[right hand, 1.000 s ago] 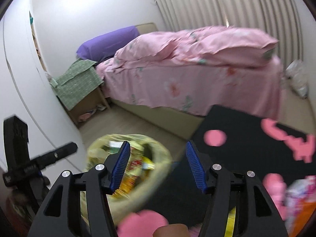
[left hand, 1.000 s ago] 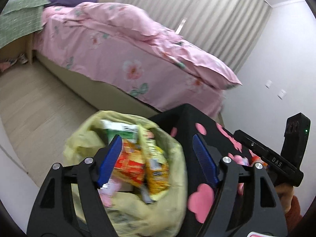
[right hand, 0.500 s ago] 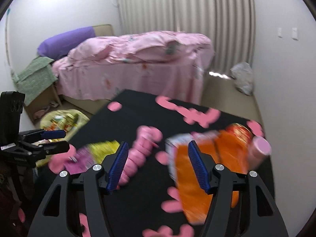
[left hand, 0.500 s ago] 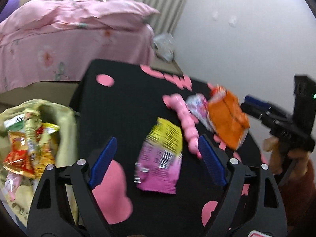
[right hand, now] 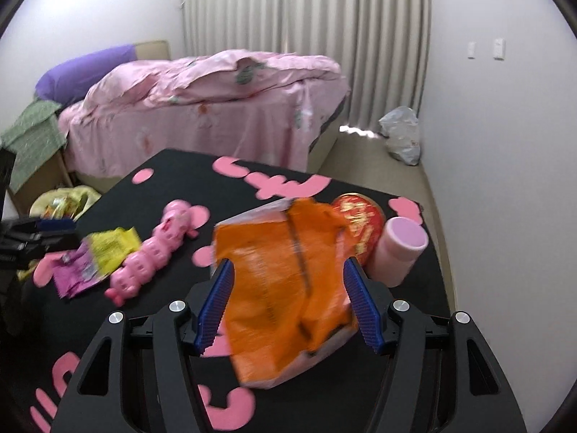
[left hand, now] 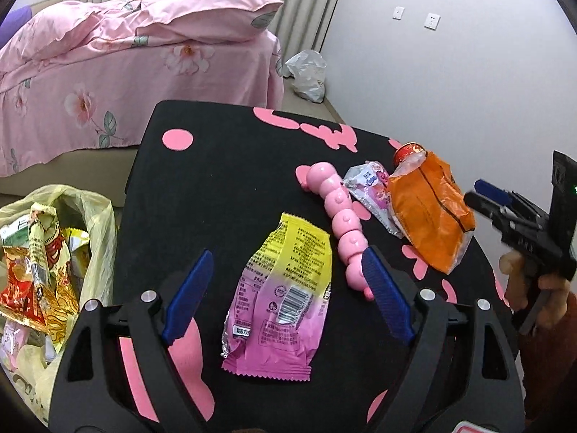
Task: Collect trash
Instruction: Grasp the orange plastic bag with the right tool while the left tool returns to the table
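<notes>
A yellow-and-pink snack wrapper lies flat on the black table, right between the fingers of my open left gripper, which hovers over it without touching. An orange crumpled bag sits between the spread fingers of my open right gripper; the pads do not press it. The same orange bag appears at the table's right side, with a small silver-pink pouch beside it. A yellowish trash bag full of wrappers stands on the floor left of the table.
A pink caterpillar toy lies between the two wrappers. A red round tin and a pink cup stand behind the orange bag. A pink-covered bed is beyond the table, and a white plastic bag by the wall.
Both grippers swung away from the trash bag to over the table. The left now frames the yellow-pink wrapper, the right has closed in around the orange bag. Both stay open and empty.
</notes>
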The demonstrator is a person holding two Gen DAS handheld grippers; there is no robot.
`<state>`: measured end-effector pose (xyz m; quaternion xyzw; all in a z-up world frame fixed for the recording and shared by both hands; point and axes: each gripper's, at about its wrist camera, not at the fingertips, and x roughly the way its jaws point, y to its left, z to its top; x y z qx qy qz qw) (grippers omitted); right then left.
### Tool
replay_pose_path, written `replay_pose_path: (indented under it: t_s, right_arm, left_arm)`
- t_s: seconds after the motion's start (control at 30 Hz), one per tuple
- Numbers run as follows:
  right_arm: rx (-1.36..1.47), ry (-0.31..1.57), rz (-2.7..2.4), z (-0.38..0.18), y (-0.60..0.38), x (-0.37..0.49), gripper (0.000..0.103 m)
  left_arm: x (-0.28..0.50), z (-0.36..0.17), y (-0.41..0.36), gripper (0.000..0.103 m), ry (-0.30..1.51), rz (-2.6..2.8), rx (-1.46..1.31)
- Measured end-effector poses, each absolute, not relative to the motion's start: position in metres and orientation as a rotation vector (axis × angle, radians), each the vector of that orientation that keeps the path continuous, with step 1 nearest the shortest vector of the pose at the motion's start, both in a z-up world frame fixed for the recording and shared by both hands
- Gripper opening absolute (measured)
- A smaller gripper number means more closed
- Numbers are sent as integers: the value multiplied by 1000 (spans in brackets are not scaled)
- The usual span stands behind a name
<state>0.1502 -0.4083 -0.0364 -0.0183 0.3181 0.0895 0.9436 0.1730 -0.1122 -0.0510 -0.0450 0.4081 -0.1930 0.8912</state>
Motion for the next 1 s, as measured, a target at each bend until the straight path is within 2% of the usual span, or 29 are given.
replay_pose_path:
  t_s: [0.17,0.4,0.43,0.5,0.77,0.9,1.0]
  right_arm:
    - [65,618,169,-39,-447,165,59]
    - [232,747,257,-70,-459,173,58]
    - [229,760,269,-76,-452,171,58]
    - [219,795,327,-84,-433,167,46]
    - [119,775,511,-62,-376,131,46]
    - [105,706,381,-50,-378,124,46]
    - [137,721,316,-57,-381,132,46]
  left_arm:
    - [170,-50,-108,80,833,-406,-128]
    - [166,-54,-102,80,834,-397,-170]
    - [166,-56,-102,80,840,-401,-171]
    - [166,-59,-103,80,855,-398,-162]
    - [160,-59,-88,84,870,-414,-226]
    - [154,-58,-81,84,856,-398,-252]
    - [151,-55,-76,84,837,-367,-256]
